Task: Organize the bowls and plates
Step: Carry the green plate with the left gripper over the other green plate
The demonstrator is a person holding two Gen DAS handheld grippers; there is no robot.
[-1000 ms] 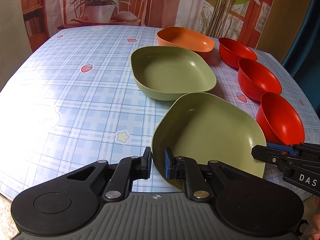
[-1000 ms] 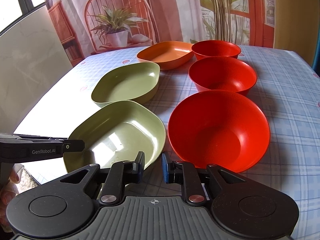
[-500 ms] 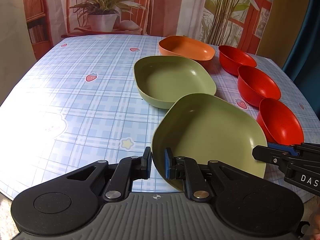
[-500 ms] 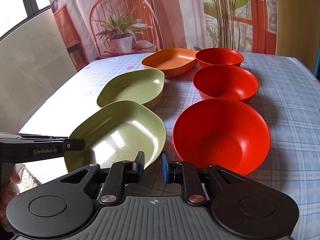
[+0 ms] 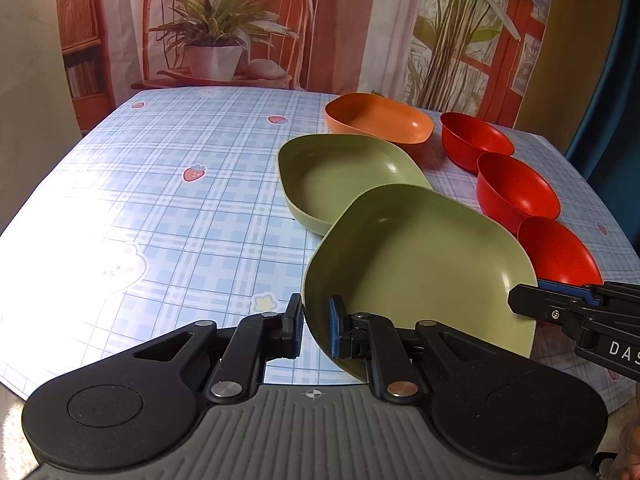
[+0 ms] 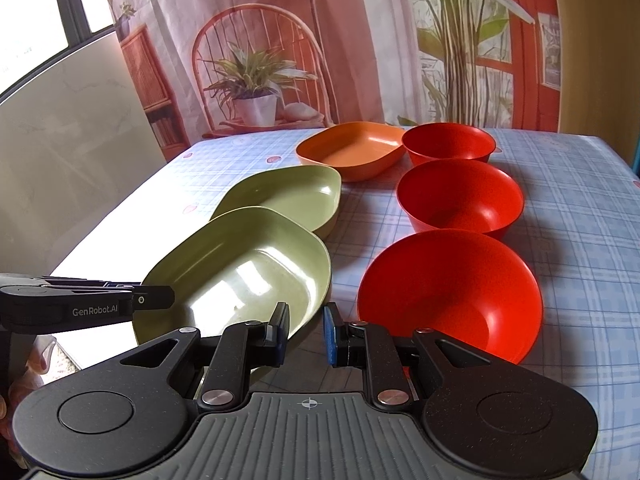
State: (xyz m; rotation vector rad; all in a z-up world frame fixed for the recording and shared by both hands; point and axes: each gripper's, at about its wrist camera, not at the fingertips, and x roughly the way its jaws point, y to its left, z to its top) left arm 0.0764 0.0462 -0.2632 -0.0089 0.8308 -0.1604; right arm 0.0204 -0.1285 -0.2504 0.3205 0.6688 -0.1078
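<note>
Grips near green plate [image 5: 420,264] by its rim in left gripper [image 5: 314,330], tilted above table [image 5: 180,220] beside other green plate [image 5: 344,176], right gripper [image 6: 306,334] nearly closed, empty; could slip from thin edge-hold.

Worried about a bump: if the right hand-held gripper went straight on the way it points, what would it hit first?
Probably the blue checked tablecloth, in the gap between the near green plastic plate and near red bowl; depth is unclear.

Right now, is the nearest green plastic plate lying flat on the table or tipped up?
Tipped up. The nearest green plastic plate has its near rim pinched in the left gripper, and its far edge overlaps the second green plate.
</note>
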